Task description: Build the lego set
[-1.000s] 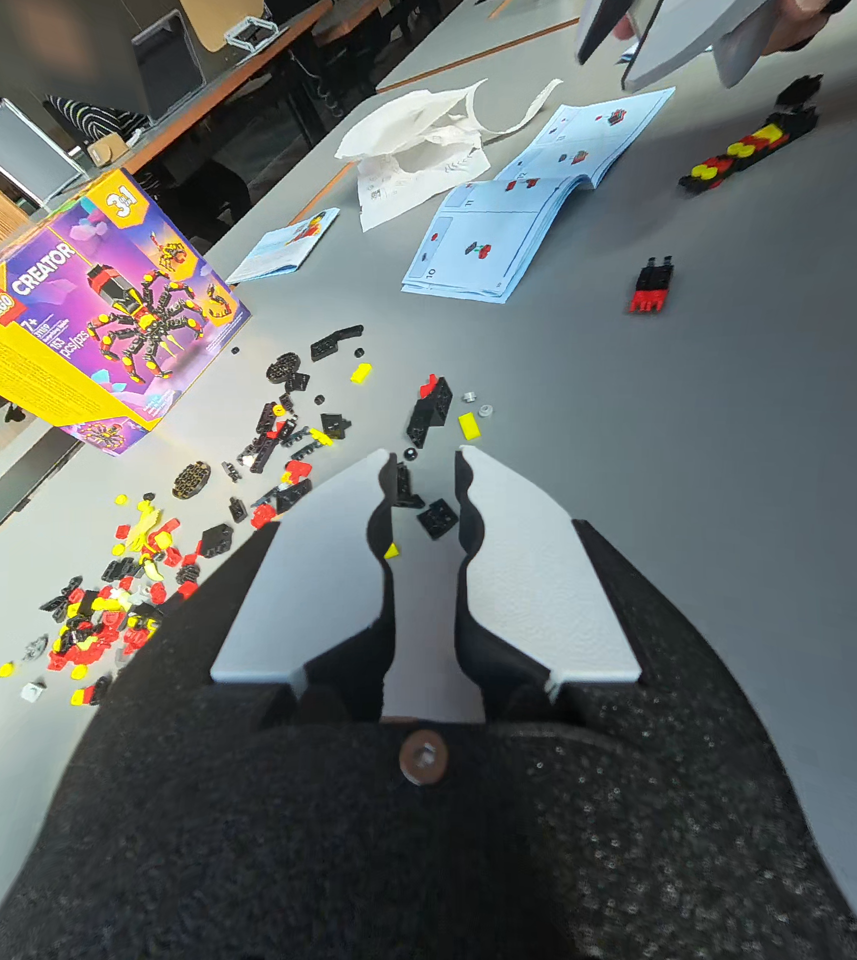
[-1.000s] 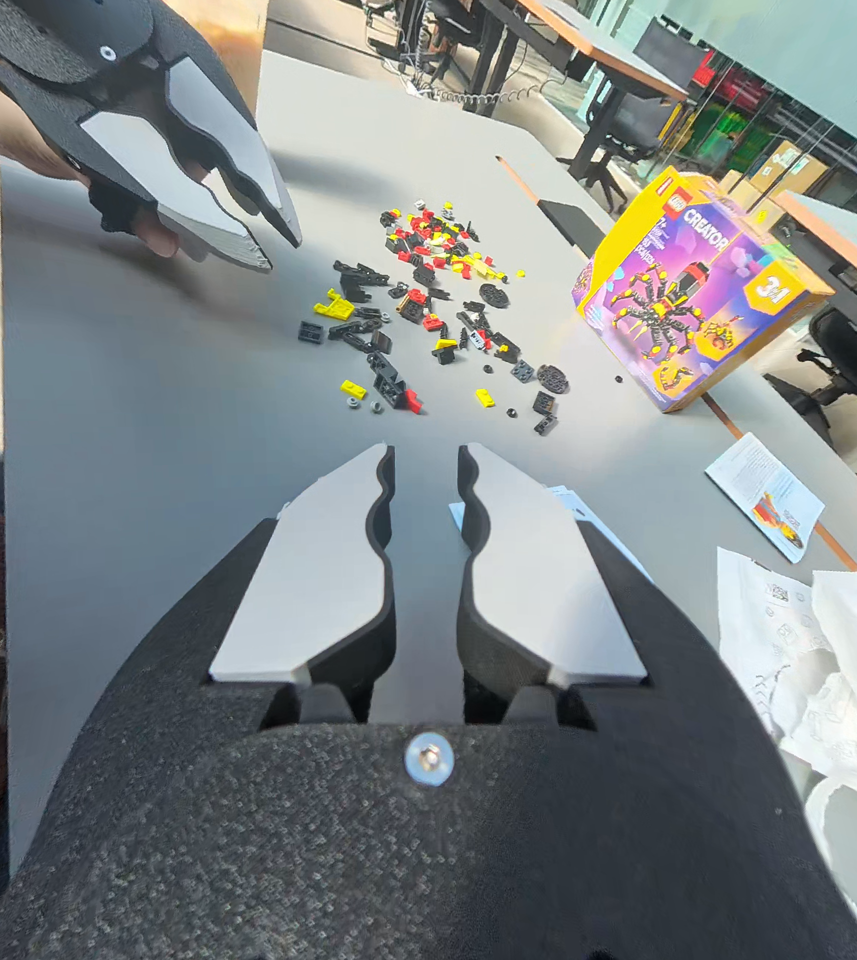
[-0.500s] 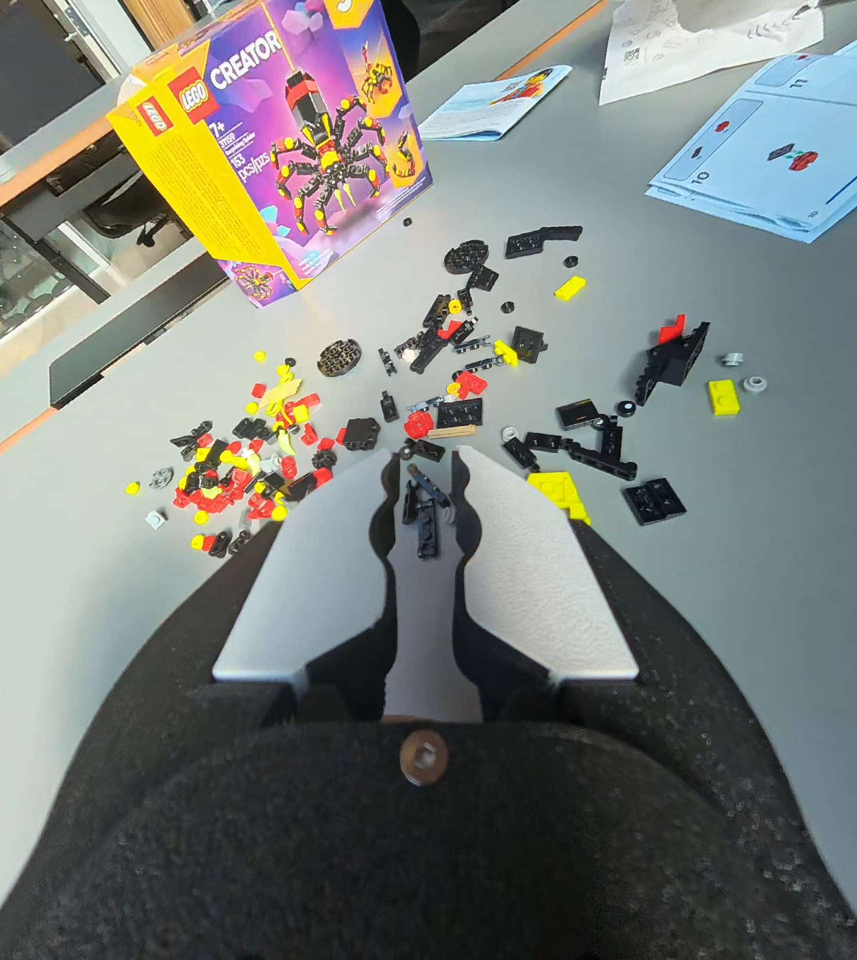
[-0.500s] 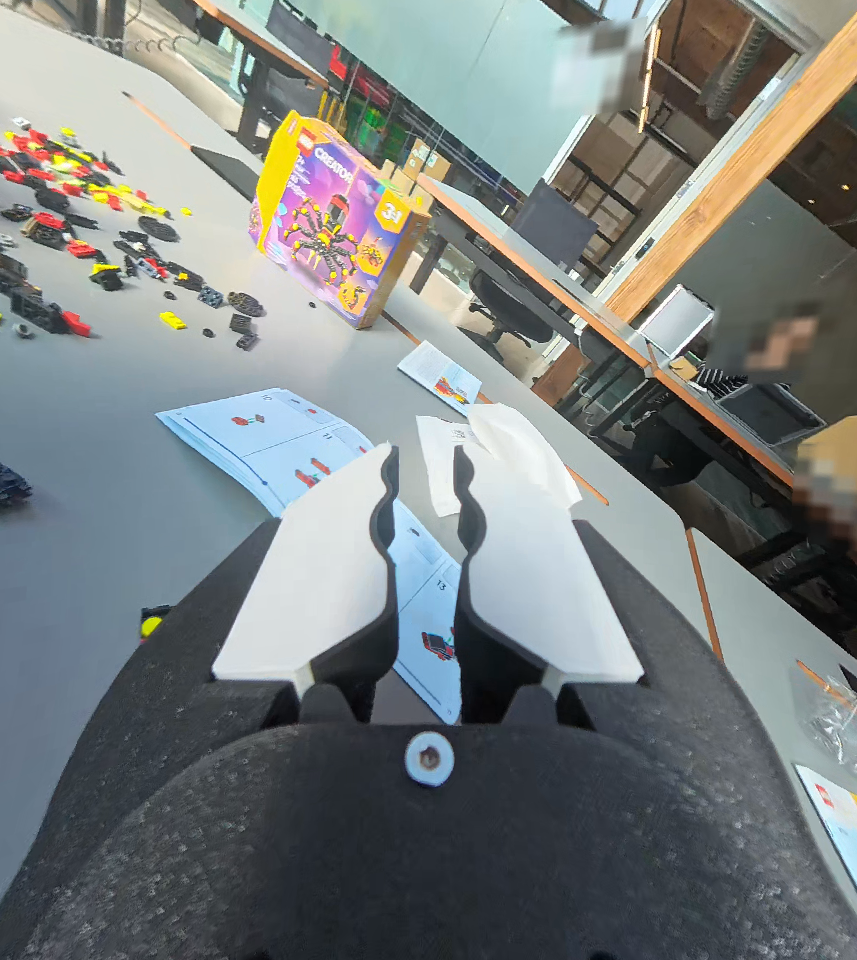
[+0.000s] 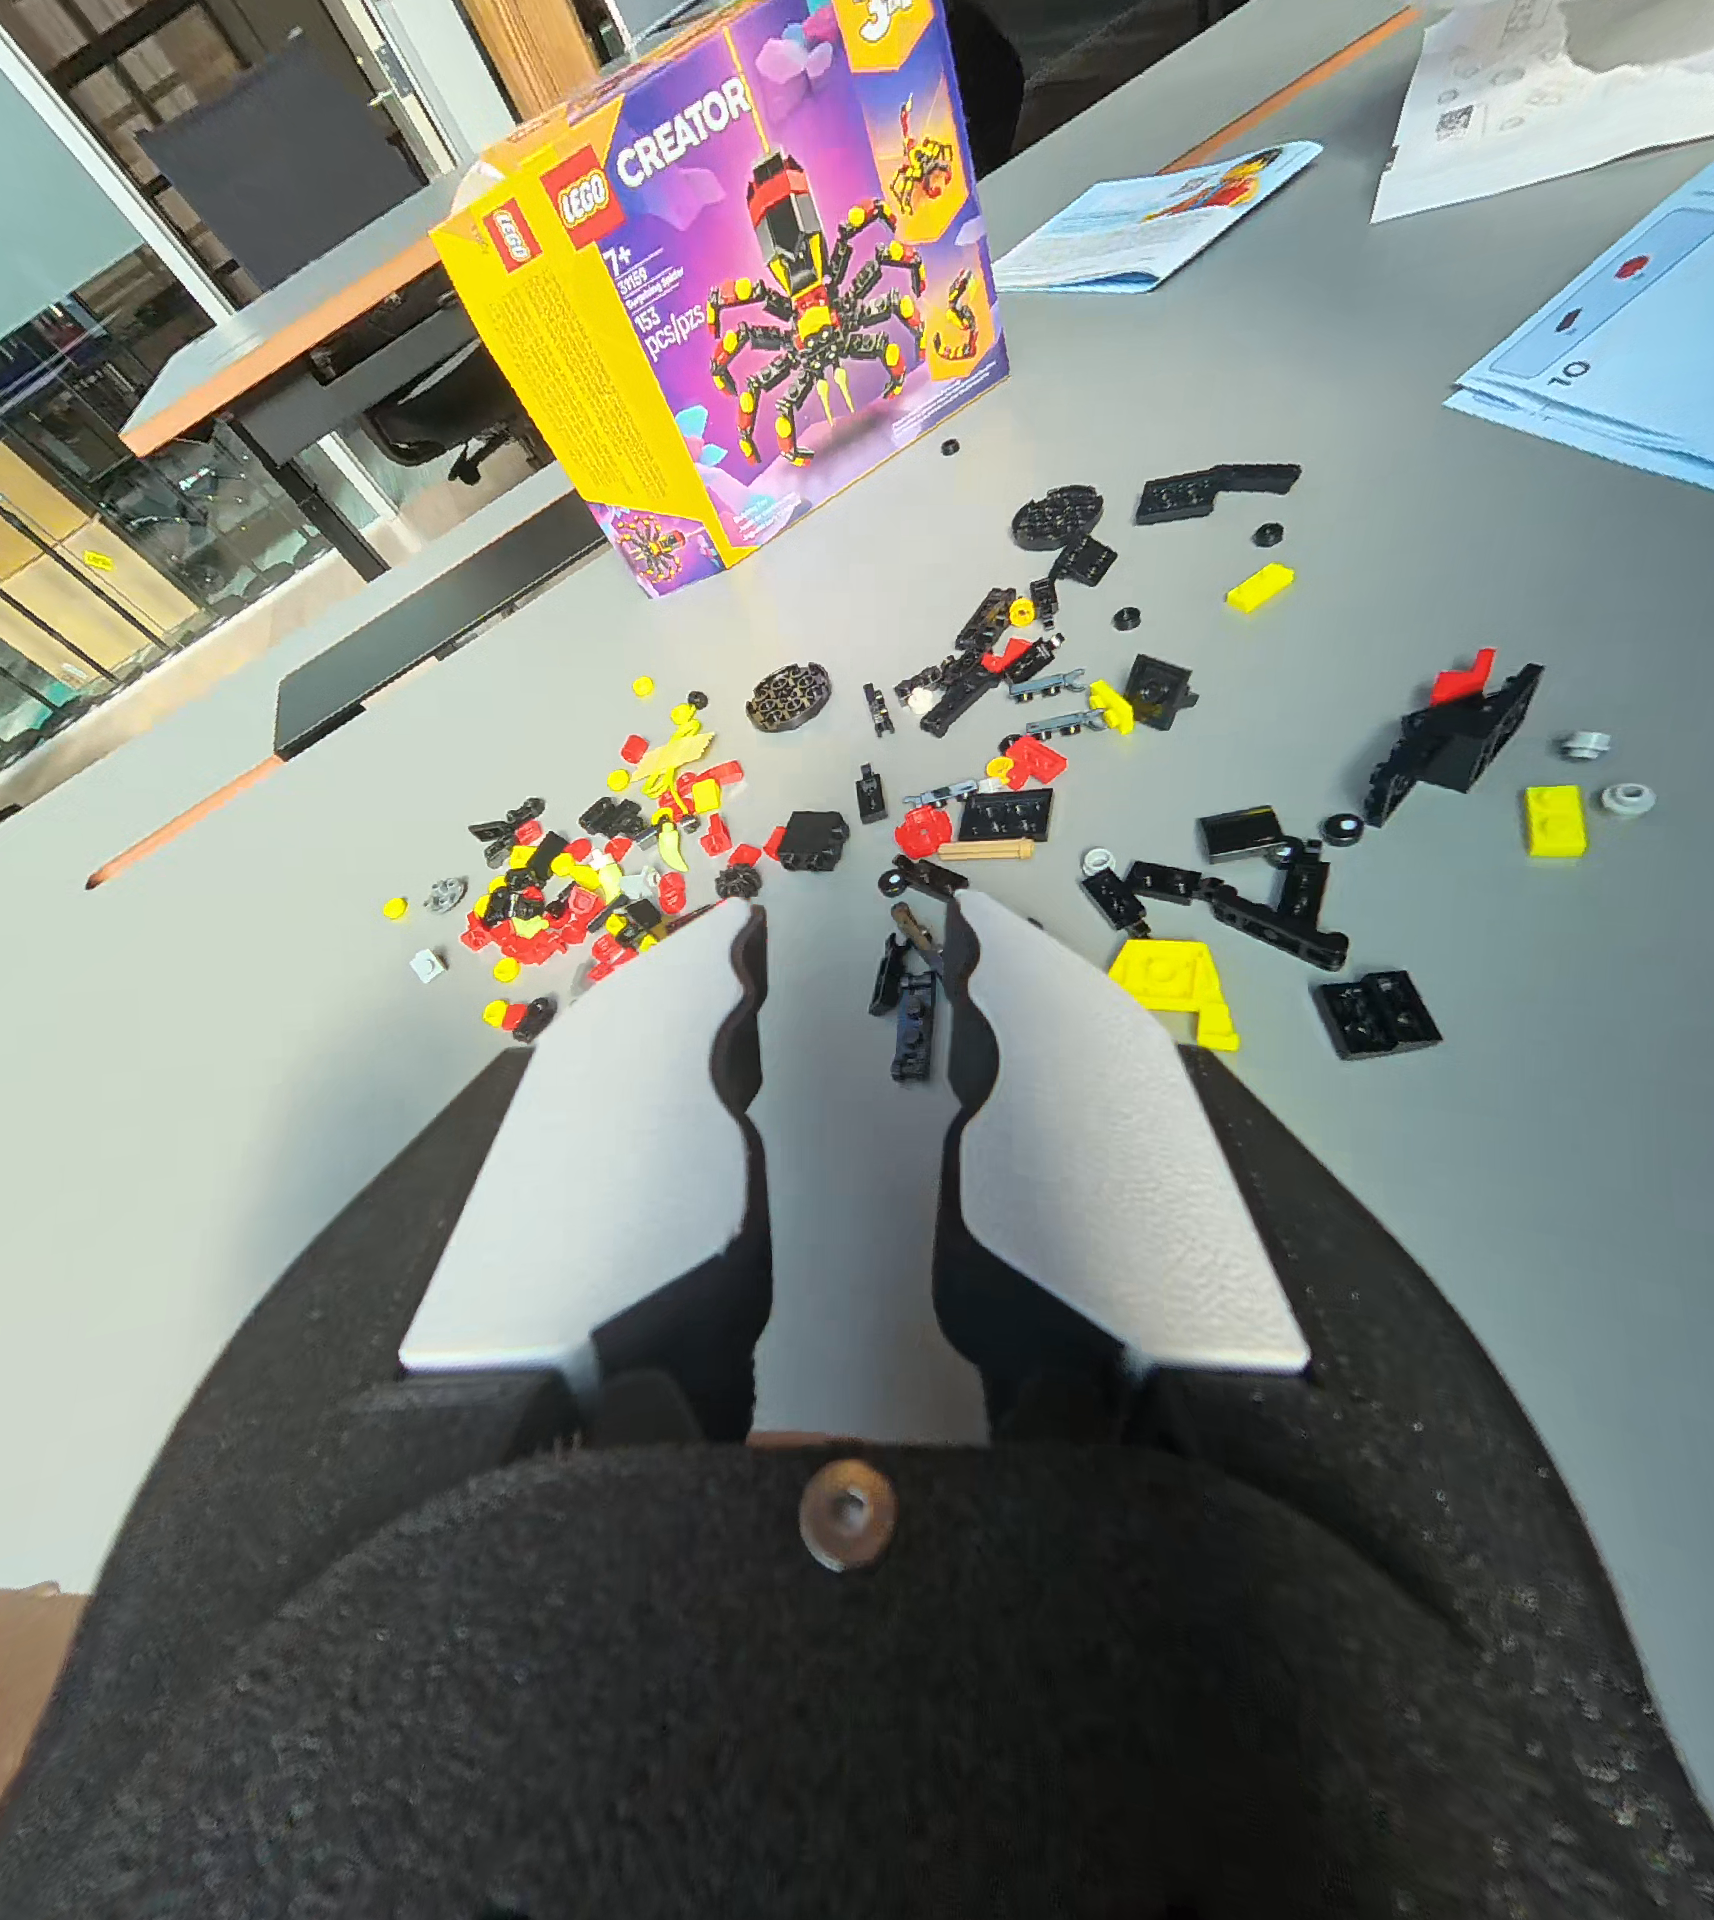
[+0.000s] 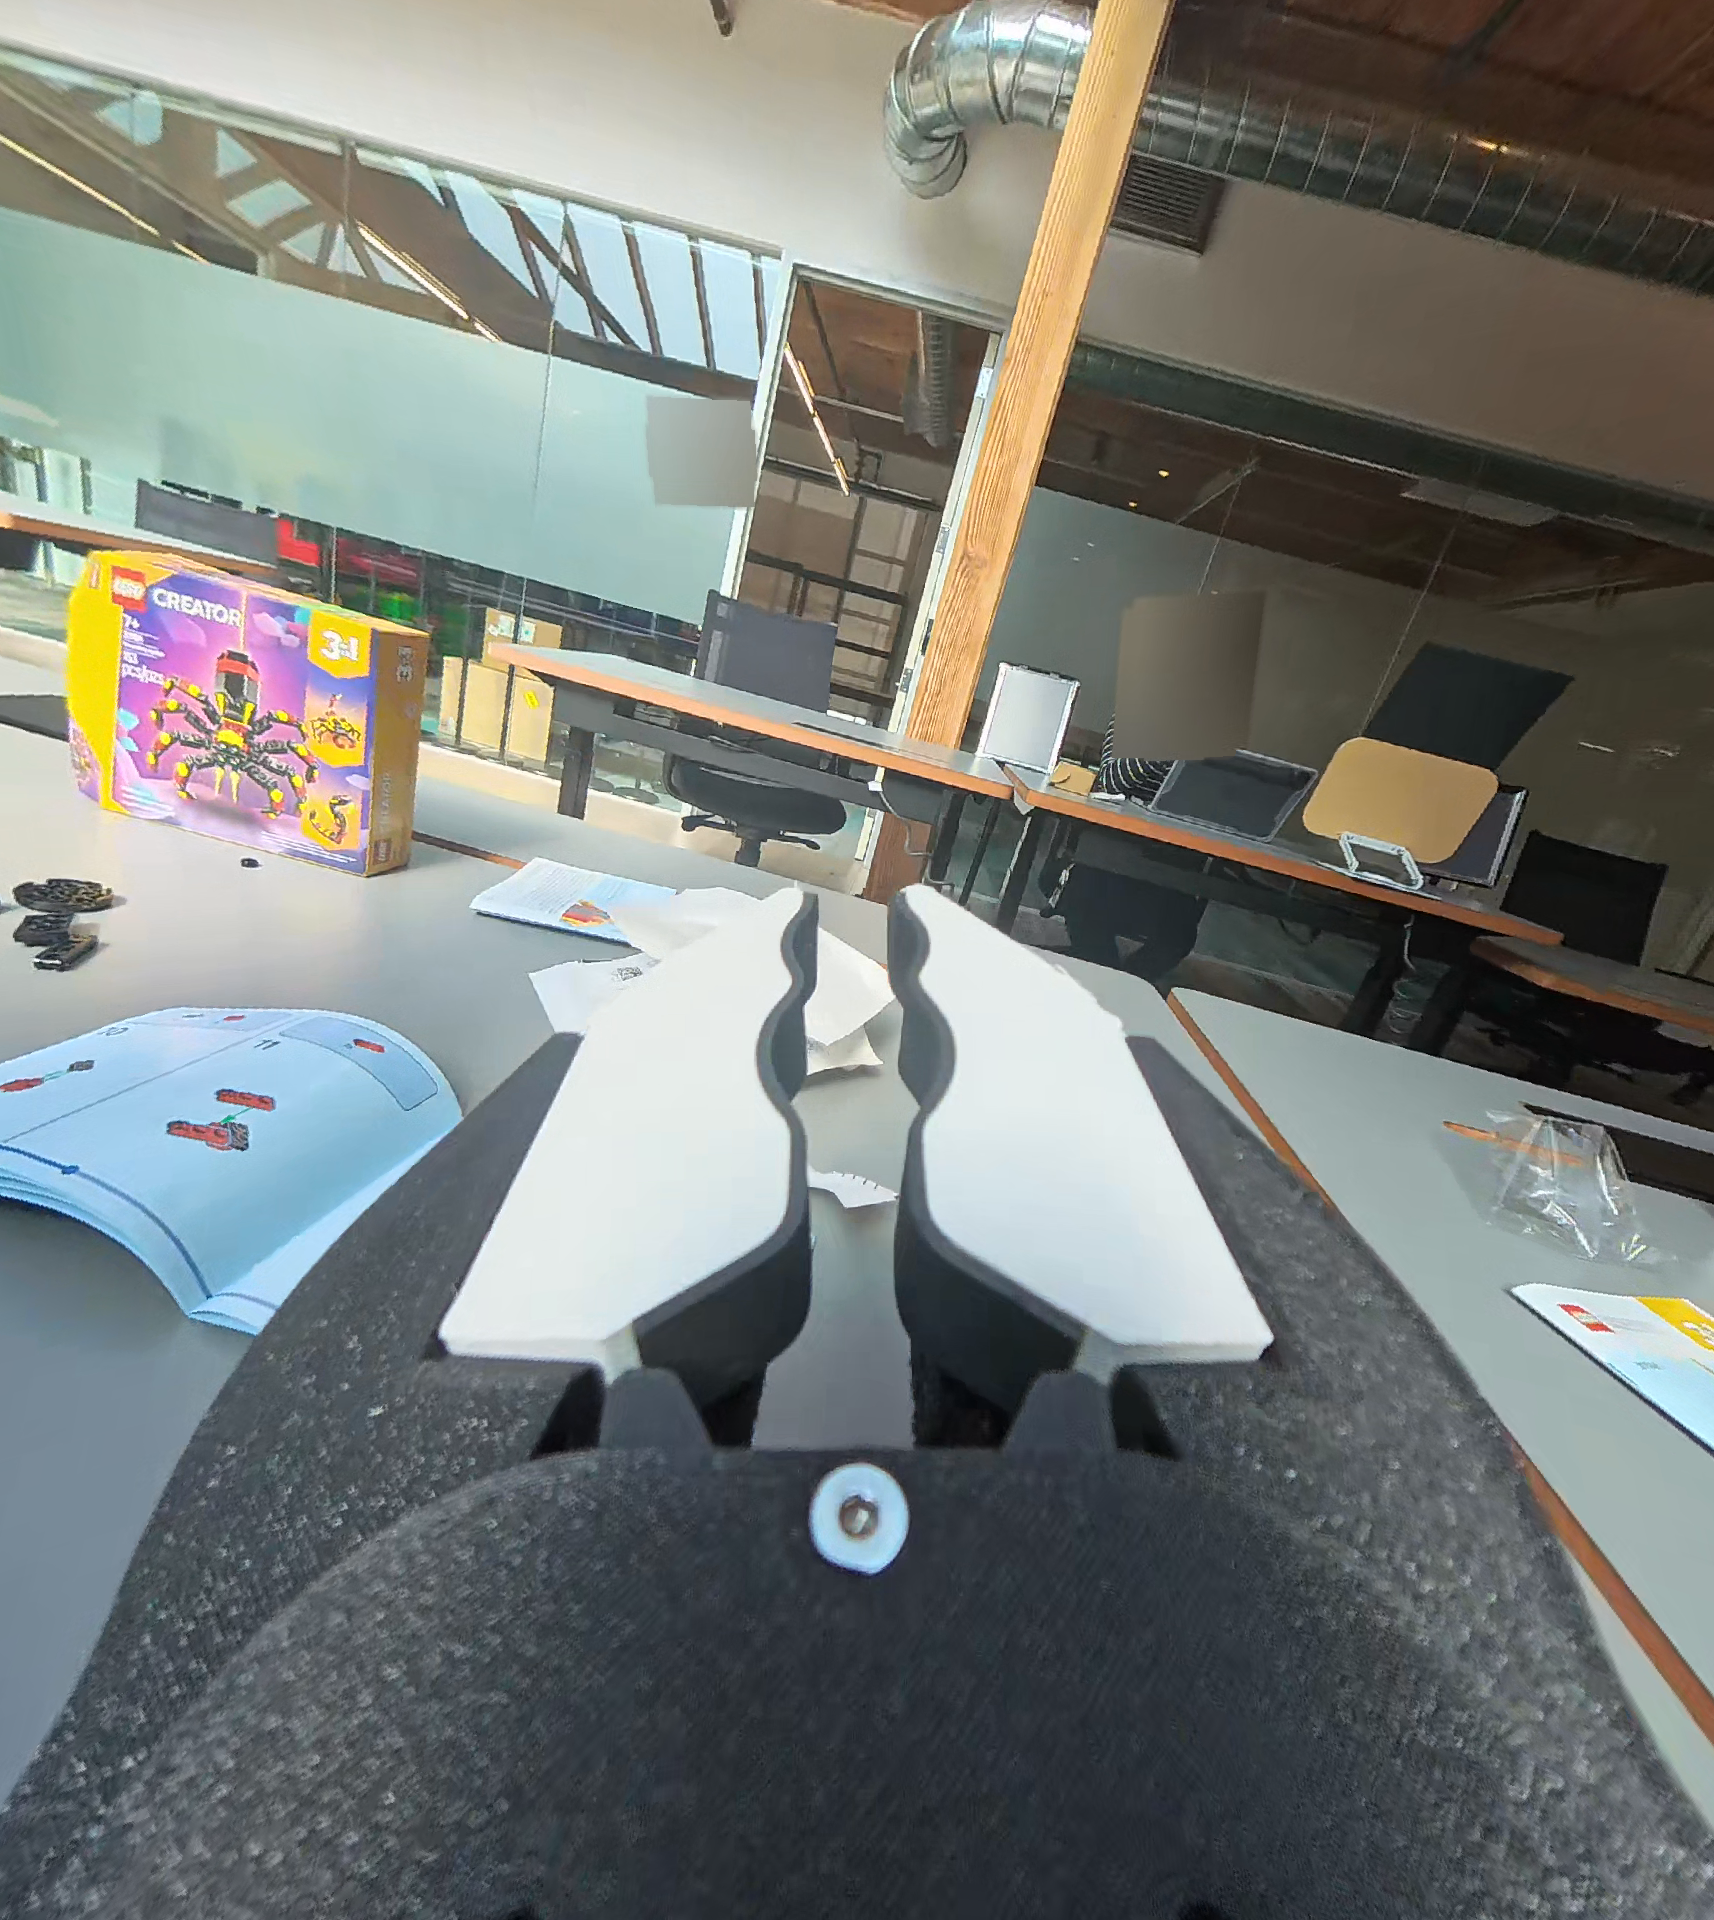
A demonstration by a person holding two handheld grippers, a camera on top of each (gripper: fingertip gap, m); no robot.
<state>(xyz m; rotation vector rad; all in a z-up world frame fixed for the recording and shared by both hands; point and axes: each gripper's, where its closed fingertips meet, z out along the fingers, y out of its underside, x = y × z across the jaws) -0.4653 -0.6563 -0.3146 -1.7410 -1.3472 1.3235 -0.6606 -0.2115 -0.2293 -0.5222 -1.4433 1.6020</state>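
On grey table (image 5: 209, 1143): scattered black, red, yellow bricks (image 5: 936, 810).

Glossy plastic bricks (image 5: 1019, 816) (matt grey table (image 5: 209, 1091)).

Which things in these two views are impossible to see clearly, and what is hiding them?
- Left wrist view: yellow wedge plate, near edge covered by the left gripper.
- Left wrist view: open light-blue instruction booklet, cut off by the right edge.
- Left wrist view: red, yellow and black small-piece heap, too small to tell shapes.
- Right wrist view: crumpled white paper bag, mostly behind the right gripper.
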